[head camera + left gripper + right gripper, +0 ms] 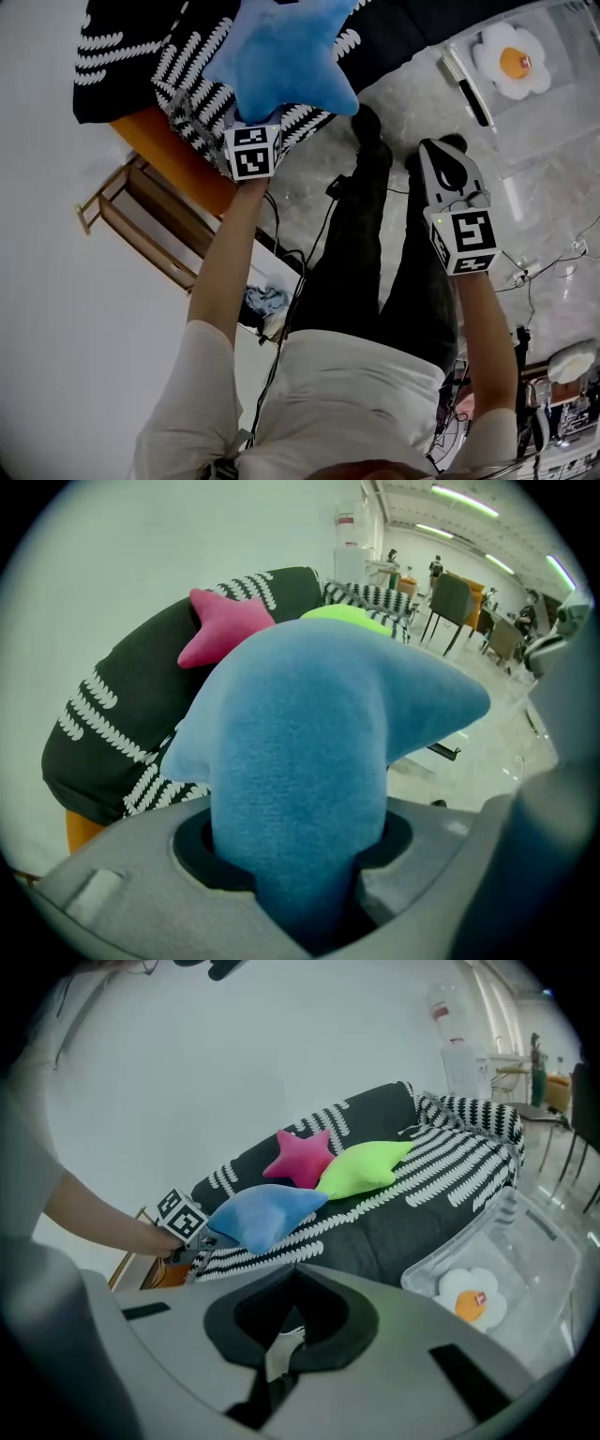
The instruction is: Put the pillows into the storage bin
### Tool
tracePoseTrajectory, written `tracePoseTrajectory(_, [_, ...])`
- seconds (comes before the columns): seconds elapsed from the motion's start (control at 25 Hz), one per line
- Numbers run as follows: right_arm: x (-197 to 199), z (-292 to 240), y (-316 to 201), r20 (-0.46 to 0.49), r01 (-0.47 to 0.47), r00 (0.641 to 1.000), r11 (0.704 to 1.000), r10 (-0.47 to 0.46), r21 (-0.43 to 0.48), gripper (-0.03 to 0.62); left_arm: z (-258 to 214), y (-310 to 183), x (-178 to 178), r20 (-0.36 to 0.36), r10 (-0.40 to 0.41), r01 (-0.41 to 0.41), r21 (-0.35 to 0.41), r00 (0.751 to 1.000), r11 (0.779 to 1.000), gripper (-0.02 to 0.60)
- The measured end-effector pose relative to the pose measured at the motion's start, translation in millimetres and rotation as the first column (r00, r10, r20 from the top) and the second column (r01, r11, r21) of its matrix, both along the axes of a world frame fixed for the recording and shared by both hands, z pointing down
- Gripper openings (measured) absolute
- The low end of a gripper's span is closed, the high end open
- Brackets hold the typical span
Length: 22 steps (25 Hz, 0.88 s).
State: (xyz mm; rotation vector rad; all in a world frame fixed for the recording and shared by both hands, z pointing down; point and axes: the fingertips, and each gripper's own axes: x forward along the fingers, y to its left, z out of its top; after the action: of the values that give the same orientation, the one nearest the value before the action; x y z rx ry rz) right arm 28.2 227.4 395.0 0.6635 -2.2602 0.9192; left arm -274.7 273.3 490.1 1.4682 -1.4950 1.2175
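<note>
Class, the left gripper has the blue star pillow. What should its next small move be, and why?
Probably swing the blue star pillow across toward the clear storage bin, grip kept. The left gripper is clamped on one of its arms near the sofa edge, and the bin, holding an egg-shaped pillow, shows room beside it.

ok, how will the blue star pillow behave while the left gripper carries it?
Probably soft and squashy: the blue star pillow narrows where the left gripper clamps one point. Likely light for its size, since that one-point grip holds the rest out with little sag. The plush cover looks grippy, so slipping seems unlikely, though the free points may flop when swung.
</note>
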Motion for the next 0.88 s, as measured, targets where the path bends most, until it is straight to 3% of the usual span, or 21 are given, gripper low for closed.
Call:
tracePoseTrajectory(0.16, [32.3, -6.2, -4.1, 0.001, -0.034, 0.999, 0.999, 0.034, 0.01, 0.005, -14.2, -2.4, 52.0, -0.02, 0.067, -0.066, 0.036, 0.998, 0.997, 0.256])
tracePoseTrajectory(0.4, [69.3, -14.7, -12.5, 0.022, -0.084, 0.996, 0.996, 0.083, 0.019, 0.006, -22.7, -9.2, 120.6, -0.034, 0.199, -0.198, 0.007, 0.98, 0.98, 0.258])
tracePoseTrajectory(0.88, [165.0, -21.4, -9.4, -0.018, -0.136, 0.99, 0.989, 0.137, 0.061, 0.005, -26.8, -42.0, 237.3, -0.086, 0.335, -0.334, 0.029, 0.938, 0.942, 0.262])
